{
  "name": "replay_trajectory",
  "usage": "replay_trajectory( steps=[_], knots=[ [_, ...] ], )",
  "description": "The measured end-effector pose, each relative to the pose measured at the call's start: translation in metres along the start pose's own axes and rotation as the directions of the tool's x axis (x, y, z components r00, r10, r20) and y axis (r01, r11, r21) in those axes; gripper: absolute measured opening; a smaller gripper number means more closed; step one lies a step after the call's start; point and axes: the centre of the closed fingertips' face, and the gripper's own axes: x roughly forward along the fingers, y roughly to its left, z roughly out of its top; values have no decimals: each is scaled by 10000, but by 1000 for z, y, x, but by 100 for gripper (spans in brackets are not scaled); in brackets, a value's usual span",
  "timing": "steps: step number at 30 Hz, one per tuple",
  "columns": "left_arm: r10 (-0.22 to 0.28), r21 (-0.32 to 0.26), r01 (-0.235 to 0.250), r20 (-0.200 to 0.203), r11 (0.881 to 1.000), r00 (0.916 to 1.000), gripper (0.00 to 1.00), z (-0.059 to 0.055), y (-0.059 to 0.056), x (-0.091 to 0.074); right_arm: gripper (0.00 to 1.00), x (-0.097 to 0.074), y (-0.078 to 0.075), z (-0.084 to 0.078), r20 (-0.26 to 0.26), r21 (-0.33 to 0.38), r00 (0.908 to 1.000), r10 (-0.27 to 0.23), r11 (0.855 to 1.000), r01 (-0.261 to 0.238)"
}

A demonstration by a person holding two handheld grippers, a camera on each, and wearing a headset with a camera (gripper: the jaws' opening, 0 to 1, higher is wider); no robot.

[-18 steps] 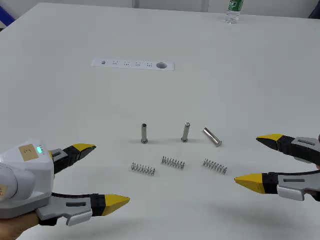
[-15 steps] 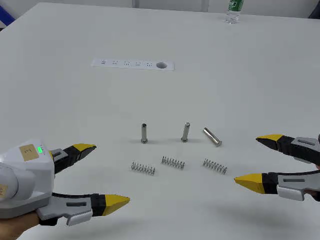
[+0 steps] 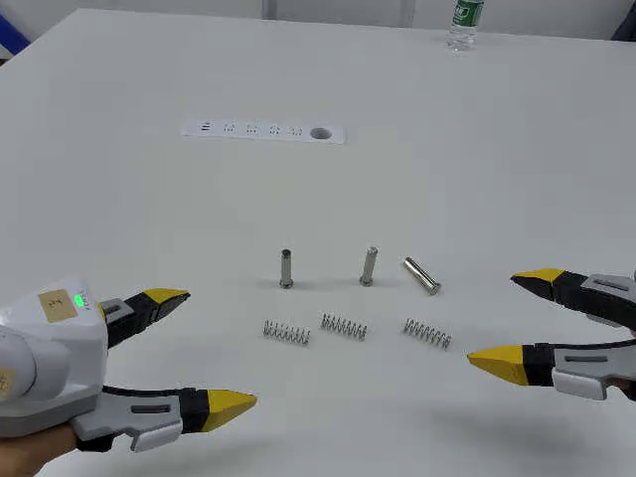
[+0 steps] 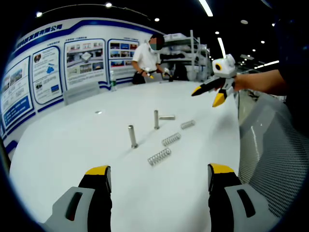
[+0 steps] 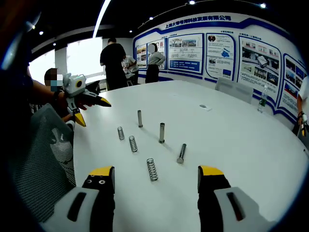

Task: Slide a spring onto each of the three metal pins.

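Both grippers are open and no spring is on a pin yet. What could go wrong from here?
1. The left pin and middle pin stand upright with no support. A brush from the left gripper or right gripper could topple them.
2. The third pin lies on its side and may roll when pinched.
3. The springs are thin and lie flat on the table, so a jaw tip might flick one away.

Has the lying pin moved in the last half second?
No. The lying pin keeps its place beside the middle upright pin; only the camera shifted.
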Motion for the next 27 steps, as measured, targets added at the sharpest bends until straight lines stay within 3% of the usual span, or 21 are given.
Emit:
replay_trajectory(
  steps=[14, 27],
  knots=[
    [-19, -3, 19, -12, 10000, 10000, 83, 1, -2, 0, 71, 1, -3, 6, 28, 11, 10000, 14, 10000, -14],
    [-77, 7, 77, 45, 10000, 10000, 83, 3, -5, 2, 67, 19, -23, 24, -190, -101, 9996, -230, 9997, 228]
  ],
)
